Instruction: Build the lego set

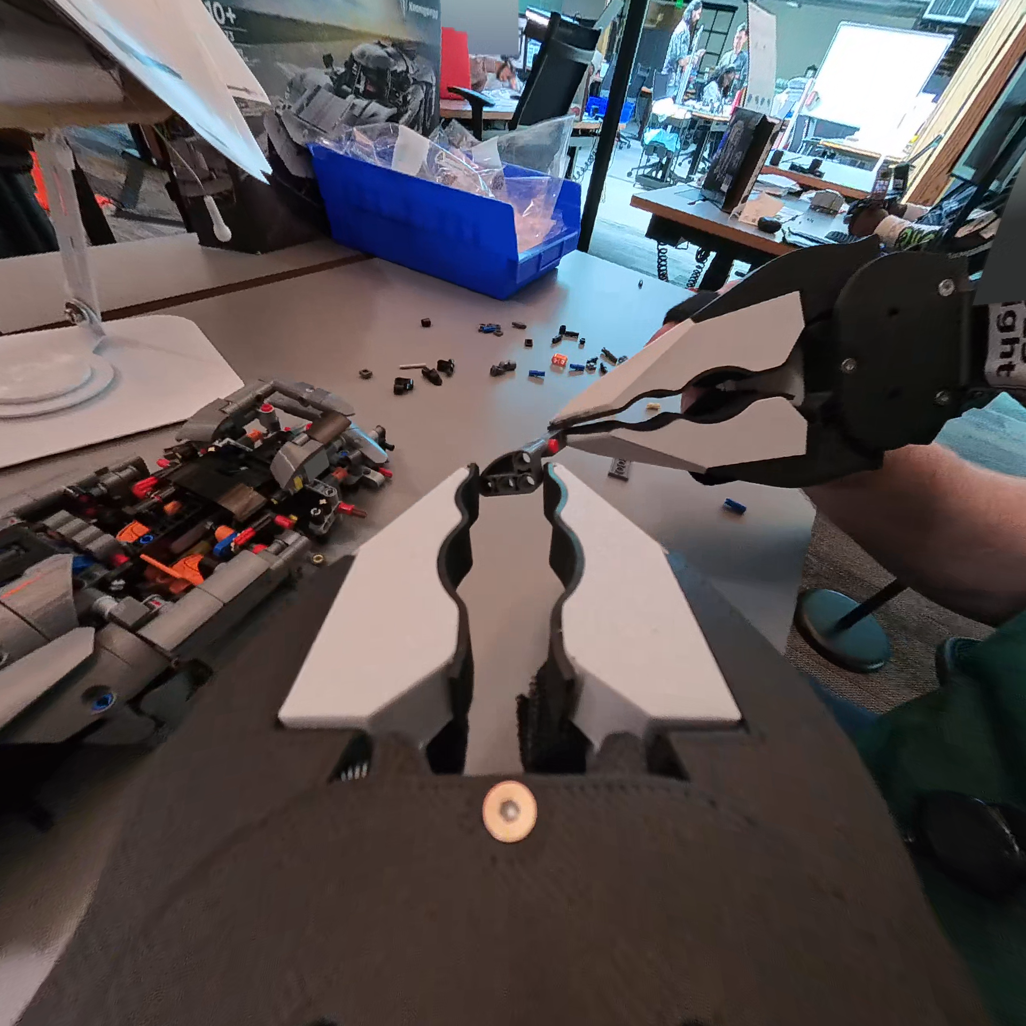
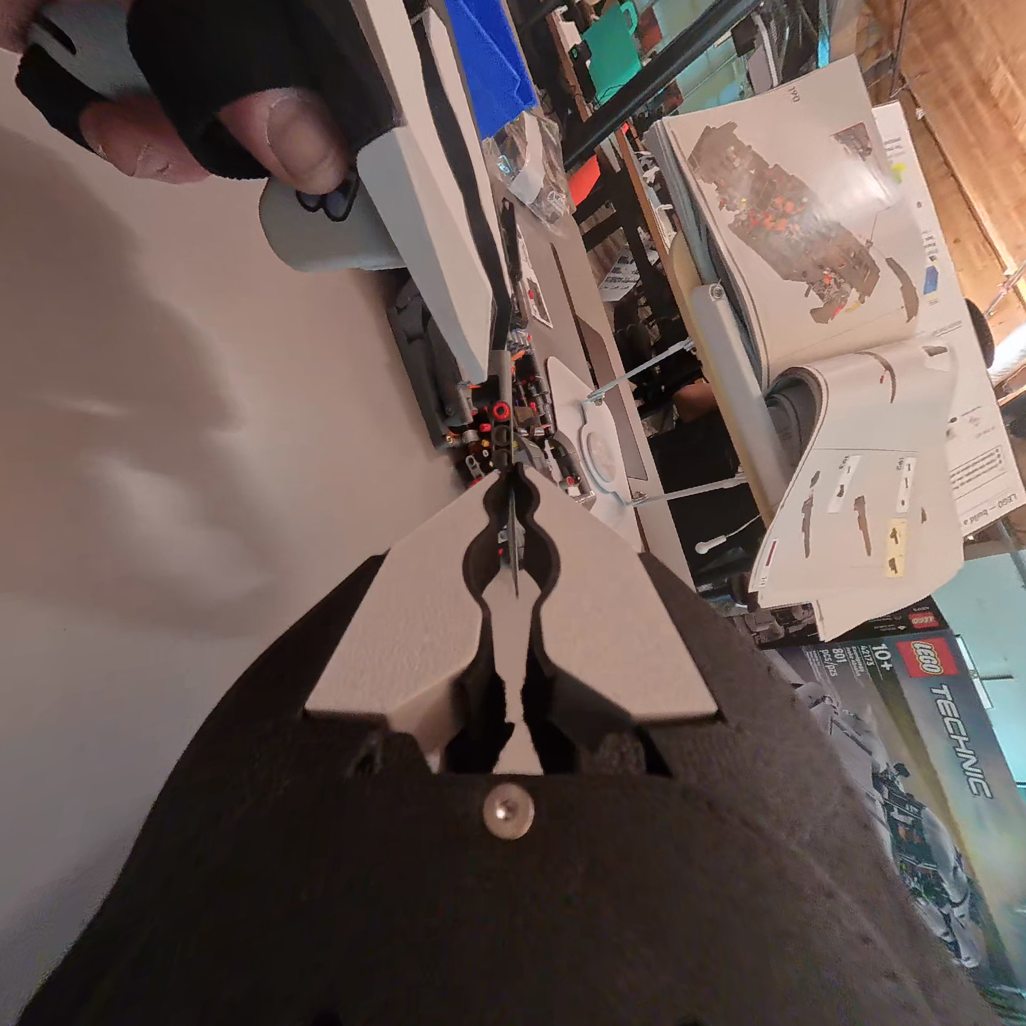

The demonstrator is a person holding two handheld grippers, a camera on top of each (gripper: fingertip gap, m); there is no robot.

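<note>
My left gripper [image 1: 511, 474] is shut on a small dark grey Lego part [image 1: 506, 473] with round holes, held above the grey table [image 1: 499, 288]. A red pin [image 1: 552, 444] sits at the part's right end. My right gripper [image 1: 557, 437] comes in from the right, shut on that end beside the pin. In the right wrist view the right gripper [image 2: 508, 474] pinches a thin dark piece [image 2: 514, 536] seen edge-on. The left gripper's finger [image 2: 438, 250] shows at upper left, held by a gloved hand [image 2: 233, 111]. The half-built grey car model [image 1: 183, 516] lies to the left on the table.
Several small loose parts [image 1: 499, 355] lie scattered mid-table, with a grey plate [image 1: 619, 467] and a blue pin [image 1: 734, 505] nearer. A blue bin [image 1: 444, 233] of plastic bags stands behind. The open instruction booklet [image 2: 805, 277] rests on a white stand [image 1: 72, 377], beside the set's box [image 2: 944, 749]. The half-built grey car model [image 1: 183, 516] lies around 15 cm away from my left fingertips.
</note>
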